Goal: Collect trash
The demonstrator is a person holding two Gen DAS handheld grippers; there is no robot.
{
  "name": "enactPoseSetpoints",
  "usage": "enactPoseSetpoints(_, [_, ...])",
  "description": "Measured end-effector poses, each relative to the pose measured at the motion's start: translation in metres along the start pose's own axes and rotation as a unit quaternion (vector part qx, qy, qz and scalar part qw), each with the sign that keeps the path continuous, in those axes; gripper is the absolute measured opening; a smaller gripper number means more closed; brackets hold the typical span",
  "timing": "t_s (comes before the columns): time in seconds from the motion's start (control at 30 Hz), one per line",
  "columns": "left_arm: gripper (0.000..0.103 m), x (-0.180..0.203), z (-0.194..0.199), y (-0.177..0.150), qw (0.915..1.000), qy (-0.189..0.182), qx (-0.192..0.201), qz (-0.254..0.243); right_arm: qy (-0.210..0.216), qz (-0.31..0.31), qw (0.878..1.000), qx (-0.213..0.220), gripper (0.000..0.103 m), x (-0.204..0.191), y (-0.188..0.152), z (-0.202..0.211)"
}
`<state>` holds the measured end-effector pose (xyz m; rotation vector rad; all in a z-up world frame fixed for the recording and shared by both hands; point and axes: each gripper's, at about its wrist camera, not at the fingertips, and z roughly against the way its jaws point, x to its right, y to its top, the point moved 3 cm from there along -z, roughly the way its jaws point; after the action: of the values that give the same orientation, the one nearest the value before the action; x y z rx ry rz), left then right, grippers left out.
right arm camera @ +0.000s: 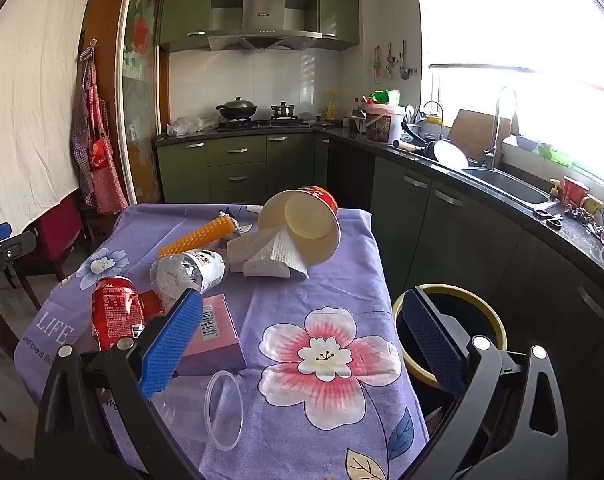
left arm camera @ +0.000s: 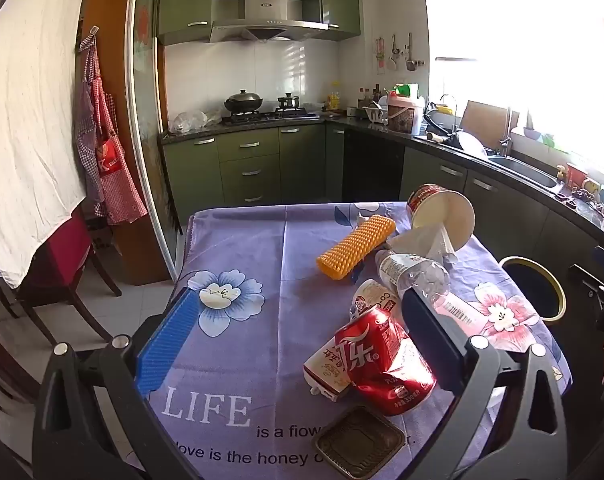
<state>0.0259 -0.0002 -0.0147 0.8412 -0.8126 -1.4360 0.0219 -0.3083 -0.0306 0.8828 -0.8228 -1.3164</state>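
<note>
Trash lies on a table with a purple flowered cloth (left arm camera: 237, 360). My left gripper (left arm camera: 297, 336) is open above the near edge. A crushed red cola can (left arm camera: 382, 364) and a milk carton (left arm camera: 326, 368) lie just inside its right finger, unpressed. Beyond are a clear bottle (left arm camera: 414, 272), a yellow corn-shaped piece (left arm camera: 354, 246), a tipped noodle cup (left arm camera: 442, 212) and a tissue (left arm camera: 418, 240). My right gripper (right arm camera: 302, 340) is open over the cloth's pink flower, with nothing between its fingers. A pink box (right arm camera: 217, 332) and a clear cup (right arm camera: 217, 412) lie by its left finger.
A black bin with a yellow rim (right arm camera: 454, 290) stands on the floor off the table's right side. A foil tray (left arm camera: 358, 440) lies at the near edge. Green cabinets and a counter with a sink (right arm camera: 502, 184) run behind and to the right. Chairs (left arm camera: 61, 264) stand left.
</note>
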Motion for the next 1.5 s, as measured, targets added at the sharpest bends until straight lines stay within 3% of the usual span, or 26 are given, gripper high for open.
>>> enactPoseSetpoints(1.5, [0.097,0.004,-0.005,-0.003,0.9999,-0.002,-0.007,-0.014,0.002,0.005,1.0,-0.01,0.099,-0.009,-0.005,-0.01])
